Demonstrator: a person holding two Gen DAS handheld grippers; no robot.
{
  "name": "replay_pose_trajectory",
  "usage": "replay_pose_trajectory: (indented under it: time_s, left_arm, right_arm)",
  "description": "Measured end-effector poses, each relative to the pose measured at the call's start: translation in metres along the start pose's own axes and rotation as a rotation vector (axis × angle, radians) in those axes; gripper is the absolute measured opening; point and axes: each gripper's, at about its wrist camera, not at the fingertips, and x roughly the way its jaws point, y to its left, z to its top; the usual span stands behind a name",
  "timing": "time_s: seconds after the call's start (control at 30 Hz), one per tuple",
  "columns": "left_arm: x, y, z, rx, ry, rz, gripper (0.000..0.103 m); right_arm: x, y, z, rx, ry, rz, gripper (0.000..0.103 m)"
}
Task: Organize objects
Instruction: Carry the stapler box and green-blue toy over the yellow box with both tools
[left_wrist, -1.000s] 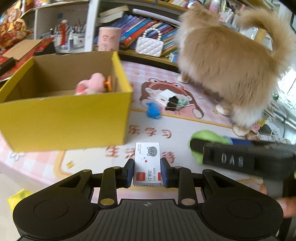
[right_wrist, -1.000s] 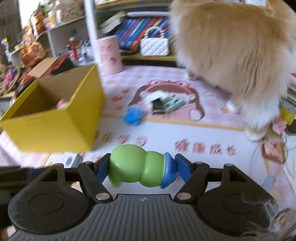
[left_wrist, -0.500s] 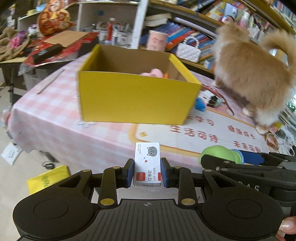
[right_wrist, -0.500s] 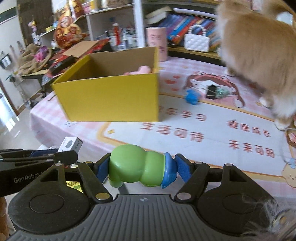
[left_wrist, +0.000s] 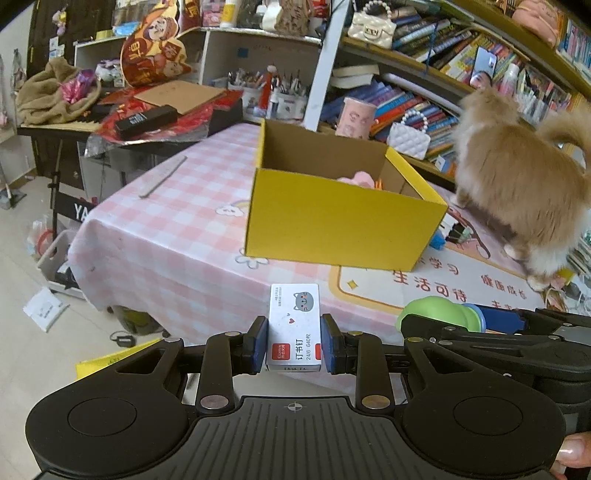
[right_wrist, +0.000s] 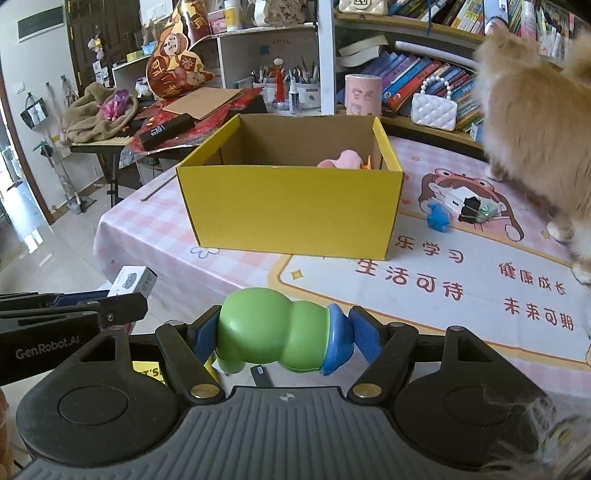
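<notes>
Staple box (left_wrist: 294, 326), white with a grey cat face printed on it, sits clamped between the blue pads of the left tool (left_wrist: 294, 343), held in the air short of the yellow box (right_wrist: 291, 206) and off the near edge of the surface (left_wrist: 177, 229). Beside it, the right tool (right_wrist: 275, 336) is closed on a green toy with a blue end (right_wrist: 277, 334), lying crosswise between its pads, also on the near side of the yellow box. That yellow box stands open on the pink checked cloth, with a pink toy (right_wrist: 341, 160) inside against its far right corner. Right of the yellow box lie a small blue object (right_wrist: 438, 218), a white charger (right_wrist: 456, 199) and a black binder clip (right_wrist: 470, 208). A fluffy tan cat (right_wrist: 532, 129) stands on the surface further right of the yellow box
</notes>
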Motion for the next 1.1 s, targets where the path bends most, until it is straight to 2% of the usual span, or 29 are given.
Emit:
replay_pose_trajectory:
  time_s: [0.37, 0.63, 0.87, 1.1]
  left_arm:
    - [-0.002, 0.007, 0.024, 0.018, -0.069, -0.026, 0.028]
    - [0.024, -0.005, 0.073, 0.037, -0.135, -0.031, 0.028]
    - [0.068, -0.019, 0.116, 0.055, -0.167, -0.028, 0.028]
    - [0.119, -0.026, 0.133, 0.069, -0.115, 0.037, 0.028]
  right_arm:
    - [0.006, 0.000, 0.024, -0.012, -0.031, -0.029, 0.071]
    - [0.021, -0.026, 0.090, 0.004, -0.164, -0.060, 0.071]
    - [0.063, -0.042, 0.141, -0.019, -0.189, -0.048, 0.071]
    - [0.129, -0.051, 0.175, -0.035, -0.140, -0.014, 0.072]
